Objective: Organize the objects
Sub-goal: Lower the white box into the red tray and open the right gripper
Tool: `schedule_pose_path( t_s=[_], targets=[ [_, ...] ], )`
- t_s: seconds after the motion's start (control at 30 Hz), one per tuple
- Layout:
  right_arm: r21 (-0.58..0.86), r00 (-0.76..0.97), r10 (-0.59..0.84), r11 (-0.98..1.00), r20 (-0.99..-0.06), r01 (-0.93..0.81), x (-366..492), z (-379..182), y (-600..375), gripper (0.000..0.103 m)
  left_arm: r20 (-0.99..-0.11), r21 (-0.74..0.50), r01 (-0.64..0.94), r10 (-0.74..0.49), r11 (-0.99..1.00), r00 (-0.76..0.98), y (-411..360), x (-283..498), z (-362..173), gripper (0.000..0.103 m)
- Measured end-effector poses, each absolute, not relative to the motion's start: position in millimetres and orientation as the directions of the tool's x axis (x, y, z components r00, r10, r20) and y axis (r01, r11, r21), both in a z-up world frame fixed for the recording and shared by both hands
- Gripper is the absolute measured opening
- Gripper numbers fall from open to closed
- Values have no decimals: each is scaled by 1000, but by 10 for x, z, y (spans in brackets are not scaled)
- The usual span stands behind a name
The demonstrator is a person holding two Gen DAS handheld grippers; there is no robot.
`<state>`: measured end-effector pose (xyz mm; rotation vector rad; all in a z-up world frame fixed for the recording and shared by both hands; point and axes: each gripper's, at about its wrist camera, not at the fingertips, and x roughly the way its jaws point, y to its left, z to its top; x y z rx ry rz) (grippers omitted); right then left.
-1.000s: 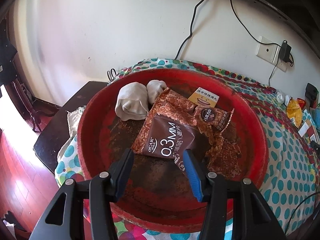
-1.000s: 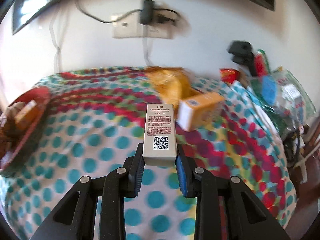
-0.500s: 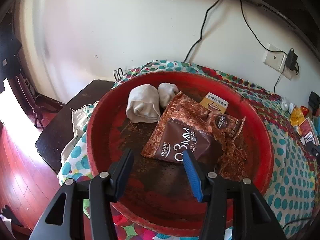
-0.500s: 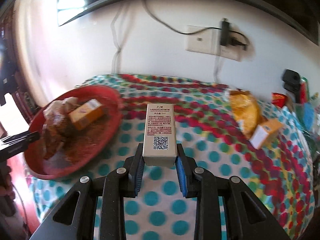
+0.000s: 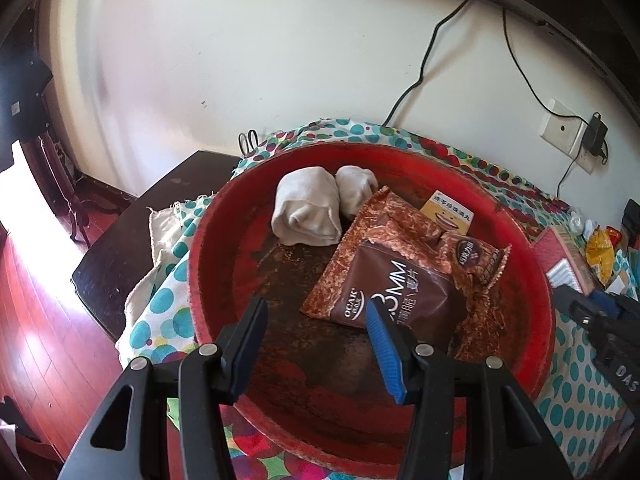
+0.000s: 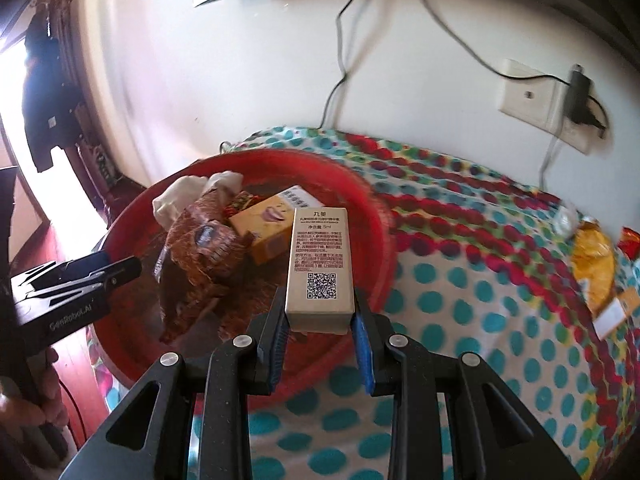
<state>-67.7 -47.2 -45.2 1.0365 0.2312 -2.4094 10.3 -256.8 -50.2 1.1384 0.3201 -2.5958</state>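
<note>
Here the left gripper (image 5: 316, 320) is hanging wide and empty over the red basin (image 5: 208, 240), while the right gripper (image 6: 318, 322) is gripping a beige box (image 6: 320, 264) above the basin's right rim.

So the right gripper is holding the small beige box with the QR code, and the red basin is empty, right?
Not quite: the red basin is not empty. The left wrist view shows rolled cloths, brown snack packets and a yellow box in it. The right gripper does hold the beige box.
</note>
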Motion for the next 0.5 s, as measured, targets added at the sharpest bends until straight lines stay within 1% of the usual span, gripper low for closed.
schedule_pose_path(
  t_s=[0.33,0.5],
  targets=[
    [29,-522,-334,-861,-785,507,-1002,-736,-860,28,-755,-104,362,-164,-926,-635,-2650,86,-547,53],
    [21,-508,-319,-862,-801,507,-1071,-835,-933,28,-758,-99,356,-161,-929,-632,-2647,74,-564,53]
  ],
)
